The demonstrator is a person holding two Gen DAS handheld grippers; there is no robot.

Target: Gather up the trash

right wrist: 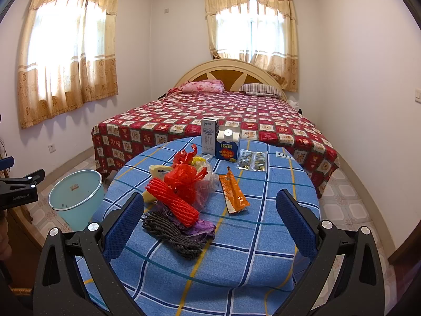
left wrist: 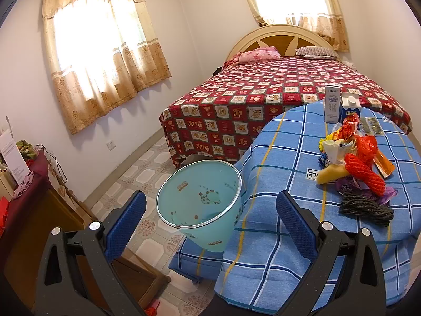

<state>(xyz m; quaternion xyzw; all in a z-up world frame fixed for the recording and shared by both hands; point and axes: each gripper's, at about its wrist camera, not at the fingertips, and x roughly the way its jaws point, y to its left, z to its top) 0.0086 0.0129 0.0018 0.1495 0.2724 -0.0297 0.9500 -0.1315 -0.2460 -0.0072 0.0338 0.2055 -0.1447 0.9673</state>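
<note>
**Desk:** Blue-padded jaws fill the foreground in both views. What are they doing?

**Photographer:** Both stand wide apart and empty. The right gripper (right wrist: 209, 222) hangs over the near edge of a round table (right wrist: 263, 239) under a blue checked cloth, and the dark grey net bundle (right wrist: 172, 233) lies just ahead, between its jaws and a little toward the left one.

**Desk:** And beyond that?

**Photographer:** A red foam net sleeve (right wrist: 172, 201) rests against the bundle, with a crumpled red plastic bag (right wrist: 185, 177) behind it. An orange sachet (right wrist: 234, 193) lies apart, ahead and nearer the right jaw. Two cartons (right wrist: 219, 142) stand at the far rim.

**Desk:** Where does the rubbish go?

**Photographer:** A pale green bin (left wrist: 200, 205) on the floor, touching the cloth's drape. The left gripper (left wrist: 210, 222) points almost straight at its mouth.

**Desk:** Best way to proceed?

**Photographer:** My judgement: take the grey bundle first, closing low across its middle so loose strands don't trail, and avoid pinching the cloth. Lift clear before swinging toward the bin, since the heap's pieces overlap and could drag.
</note>
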